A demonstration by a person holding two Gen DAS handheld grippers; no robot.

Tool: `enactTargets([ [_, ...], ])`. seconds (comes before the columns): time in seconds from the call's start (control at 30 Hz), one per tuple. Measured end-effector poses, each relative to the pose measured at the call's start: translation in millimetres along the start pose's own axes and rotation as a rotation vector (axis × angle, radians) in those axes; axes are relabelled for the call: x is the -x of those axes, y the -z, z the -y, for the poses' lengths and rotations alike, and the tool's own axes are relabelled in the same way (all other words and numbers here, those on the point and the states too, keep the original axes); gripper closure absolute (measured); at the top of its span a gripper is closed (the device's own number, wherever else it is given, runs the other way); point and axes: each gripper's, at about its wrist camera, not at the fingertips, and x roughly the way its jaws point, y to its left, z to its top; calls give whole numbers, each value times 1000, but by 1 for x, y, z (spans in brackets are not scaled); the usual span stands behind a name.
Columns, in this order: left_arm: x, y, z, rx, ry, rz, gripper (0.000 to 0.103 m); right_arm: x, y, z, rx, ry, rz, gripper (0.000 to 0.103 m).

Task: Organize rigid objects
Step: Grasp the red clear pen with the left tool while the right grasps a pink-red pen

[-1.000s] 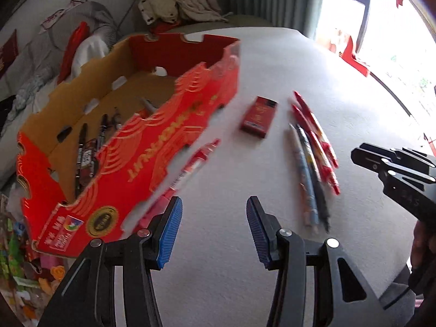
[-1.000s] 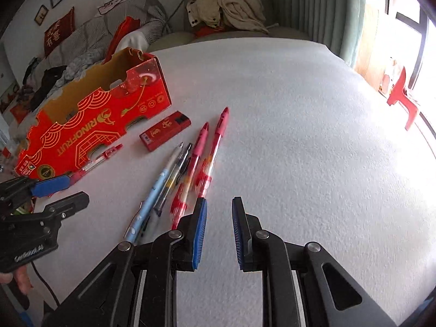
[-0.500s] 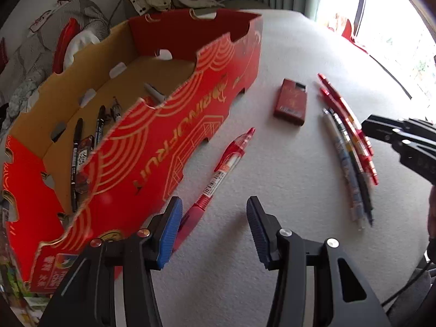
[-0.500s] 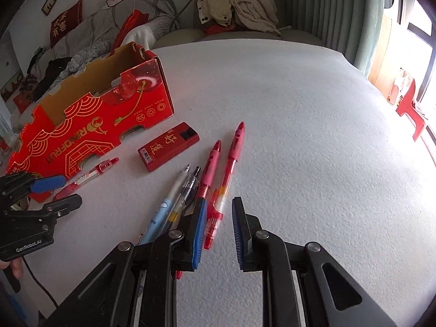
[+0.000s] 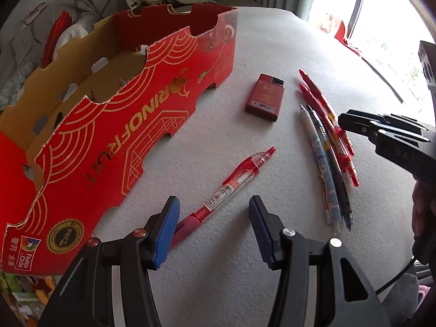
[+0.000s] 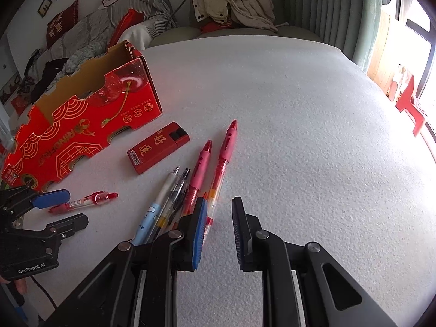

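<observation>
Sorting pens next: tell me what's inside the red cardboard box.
Only its brown inner wall with cut-out holes shows. Its red front wall hides the floor and any contents.

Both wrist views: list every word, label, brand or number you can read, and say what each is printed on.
"RINOFRUIT": long side of the red cardboard tray.
"Frutas de Chile": small logo at the tray's near corner.
"PEC" inside the tray's gold seal; the ring text is too small to read.
"GenRobot.AI": body of the left gripper.
Gold Chinese characters and a barcode: small red box; unreadable.
Barcode label: red gel pen; digits too small.
</observation>
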Motion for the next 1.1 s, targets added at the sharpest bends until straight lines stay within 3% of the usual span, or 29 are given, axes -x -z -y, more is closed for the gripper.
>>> enactTargets([
  [0.2, 0, 3, 2, -12, -4, 11, 47, -13, -6, 3, -26, -24, -33, 83],
  [0.4, 4, 9, 9, 86, -21, -4, 47, -18, -13, 2, -4, 8, -40, 83],
  [0.53, 6, 14, 33, 33, -10, 7, 47, -16, -13, 17, -29, 49, -45, 83],
  [0.63, 3, 5, 27, 56, -3, 7, 47, -17, -17, 17, -12, 39, -60, 83],
  [0.77, 0, -6, 23, 63, -10, -7, 47, -23, -25, 3, 100, 47, -50, 83],
  [1.1, 2, -2, 30, 33, -14, 23, 50, -24, -24, 3, 81, 44, -50, 83],
])
